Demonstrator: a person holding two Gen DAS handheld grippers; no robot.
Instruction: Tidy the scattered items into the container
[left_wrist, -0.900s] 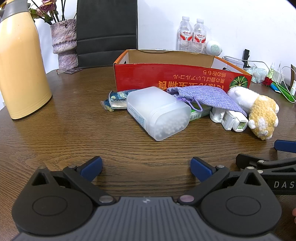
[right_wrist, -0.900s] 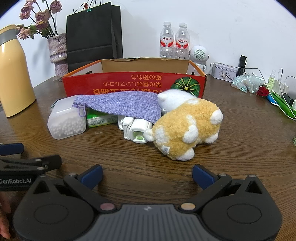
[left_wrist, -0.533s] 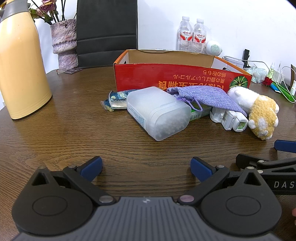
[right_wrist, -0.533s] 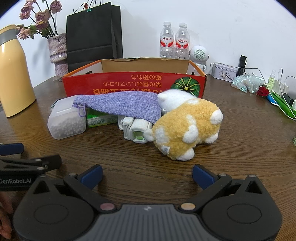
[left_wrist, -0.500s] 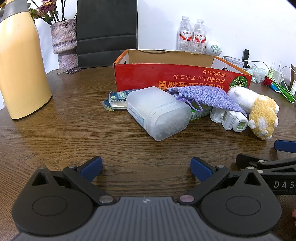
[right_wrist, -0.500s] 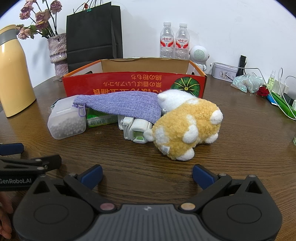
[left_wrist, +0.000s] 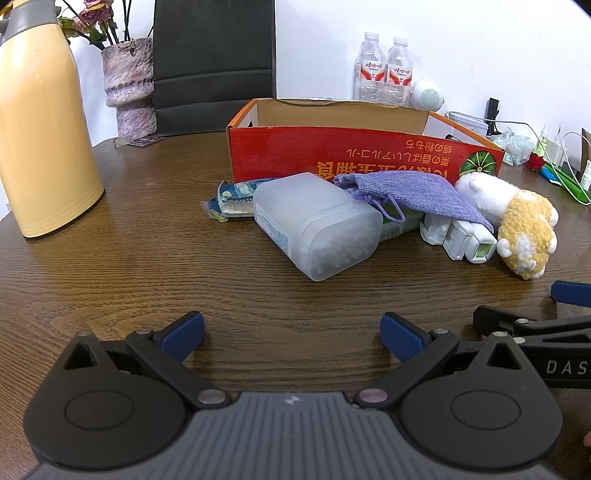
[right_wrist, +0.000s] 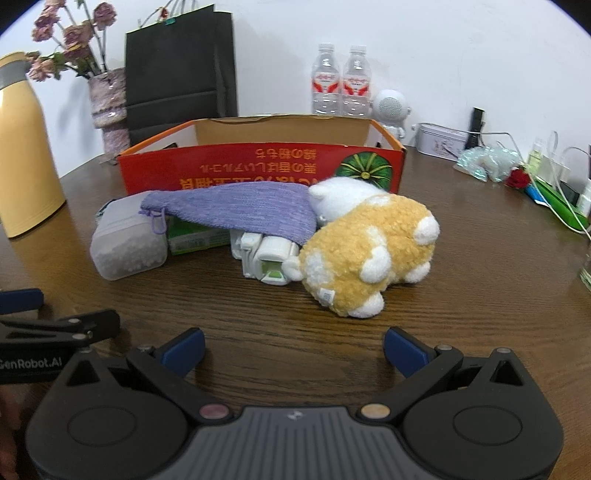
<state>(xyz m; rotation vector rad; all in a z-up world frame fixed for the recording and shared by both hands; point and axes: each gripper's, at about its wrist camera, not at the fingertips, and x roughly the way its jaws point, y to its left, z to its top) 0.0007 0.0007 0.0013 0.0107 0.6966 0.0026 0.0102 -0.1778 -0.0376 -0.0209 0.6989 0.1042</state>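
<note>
A round dark wooden table (left_wrist: 147, 258) stands before a white wall, bearing an open red cardboard box (left_wrist: 332, 158) used here as the landmark. Just in front of the box lie the scattered items: a frosted plastic container (left_wrist: 317, 225) at its left end, a purple drawstring pouch (right_wrist: 236, 206) draped across a green packet (right_wrist: 192, 236) and a white device (right_wrist: 266, 254), and a tan plush toy (right_wrist: 369, 254) toward its right end. Left gripper (left_wrist: 291, 332) and right gripper (right_wrist: 293, 345) hover nearer the viewer than the box, jaws spread wide, holding nothing.
</note>
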